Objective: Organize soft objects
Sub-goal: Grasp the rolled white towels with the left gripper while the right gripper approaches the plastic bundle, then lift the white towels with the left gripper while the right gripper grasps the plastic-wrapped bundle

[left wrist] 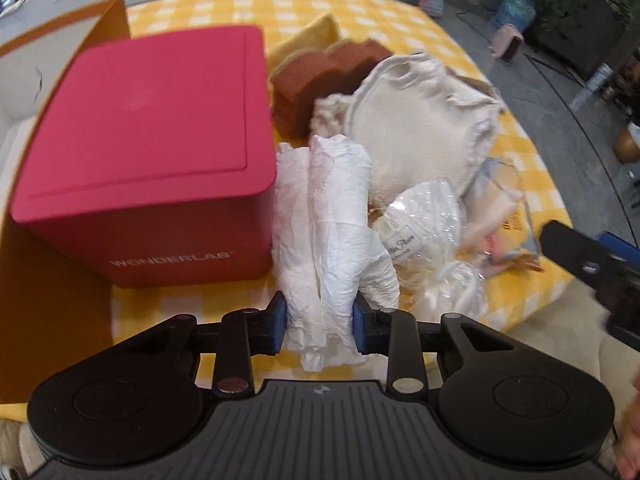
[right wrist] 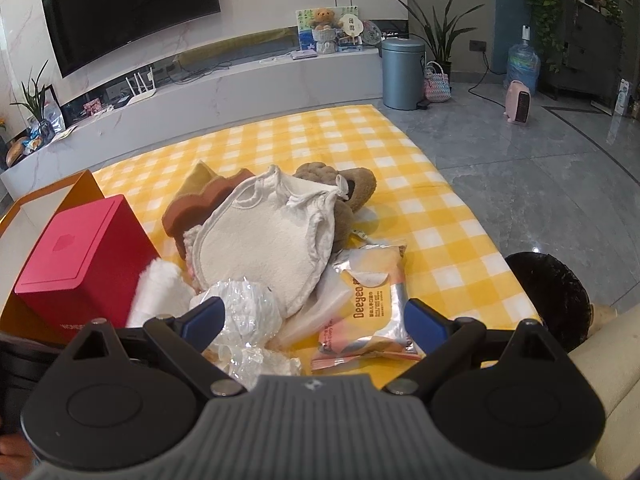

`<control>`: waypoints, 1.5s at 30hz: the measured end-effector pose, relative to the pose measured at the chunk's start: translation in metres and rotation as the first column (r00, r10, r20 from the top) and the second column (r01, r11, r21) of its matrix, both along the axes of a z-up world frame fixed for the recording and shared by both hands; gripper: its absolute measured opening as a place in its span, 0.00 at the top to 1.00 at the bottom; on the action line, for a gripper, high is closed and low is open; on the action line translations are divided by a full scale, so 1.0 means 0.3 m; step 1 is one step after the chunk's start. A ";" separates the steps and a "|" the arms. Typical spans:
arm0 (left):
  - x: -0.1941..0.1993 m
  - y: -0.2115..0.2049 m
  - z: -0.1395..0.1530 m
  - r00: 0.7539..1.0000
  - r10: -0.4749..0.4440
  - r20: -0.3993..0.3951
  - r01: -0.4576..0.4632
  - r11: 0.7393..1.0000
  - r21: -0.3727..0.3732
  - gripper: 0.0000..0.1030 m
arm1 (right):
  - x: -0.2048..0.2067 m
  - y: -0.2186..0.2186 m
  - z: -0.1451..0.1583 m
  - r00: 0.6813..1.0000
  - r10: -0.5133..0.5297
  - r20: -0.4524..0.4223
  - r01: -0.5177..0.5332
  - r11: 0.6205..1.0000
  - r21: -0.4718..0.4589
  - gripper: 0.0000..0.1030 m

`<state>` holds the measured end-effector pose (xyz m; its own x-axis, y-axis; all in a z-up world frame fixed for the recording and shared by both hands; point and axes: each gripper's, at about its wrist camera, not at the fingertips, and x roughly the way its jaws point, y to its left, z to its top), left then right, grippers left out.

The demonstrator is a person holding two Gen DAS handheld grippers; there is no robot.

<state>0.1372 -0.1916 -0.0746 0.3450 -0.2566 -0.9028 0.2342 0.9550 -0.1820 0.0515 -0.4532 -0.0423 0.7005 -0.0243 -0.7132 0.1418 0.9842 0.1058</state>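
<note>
One pile of soft things right of red box (left wrist: 148, 152), unsorted; nearly all work left. Left gripper (left wrist: 320, 326) fingers pinch crumpled tissue (left wrist: 332, 216) just right of box. Right gripper (right wrist: 316, 324) fingers spread, empty, above wipes pack (right wrist: 368, 308) further right of box.
</note>
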 end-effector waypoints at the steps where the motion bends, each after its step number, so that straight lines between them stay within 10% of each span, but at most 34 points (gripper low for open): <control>1: -0.008 -0.007 0.015 1.000 -0.024 0.012 0.024 1.000 0.003 0.65 | 0.001 0.003 -0.003 1.000 0.003 -0.005 -0.003 1.000 -0.004 0.08; 15: -0.141 0.048 0.307 0.961 -0.117 0.251 0.138 0.988 -0.066 0.65 | 0.031 0.082 -0.036 0.993 0.118 0.003 -0.118 0.993 0.013 0.08; 31: -0.129 0.220 0.313 0.963 -0.023 0.268 0.070 0.983 -0.167 0.65 | 0.087 0.211 -0.117 0.978 0.203 -0.056 -0.208 0.974 -0.096 0.08; 36: -0.135 0.256 0.334 0.959 -0.001 0.283 0.062 0.977 -0.206 0.65 | 0.109 0.274 -0.186 0.968 0.204 -0.144 -0.237 0.932 -0.273 0.22; 45: -0.171 0.337 0.374 0.949 0.034 0.312 0.035 0.976 -0.213 0.65 | 0.103 0.296 -0.182 0.955 0.236 -0.179 -0.279 0.922 -0.270 0.43</control>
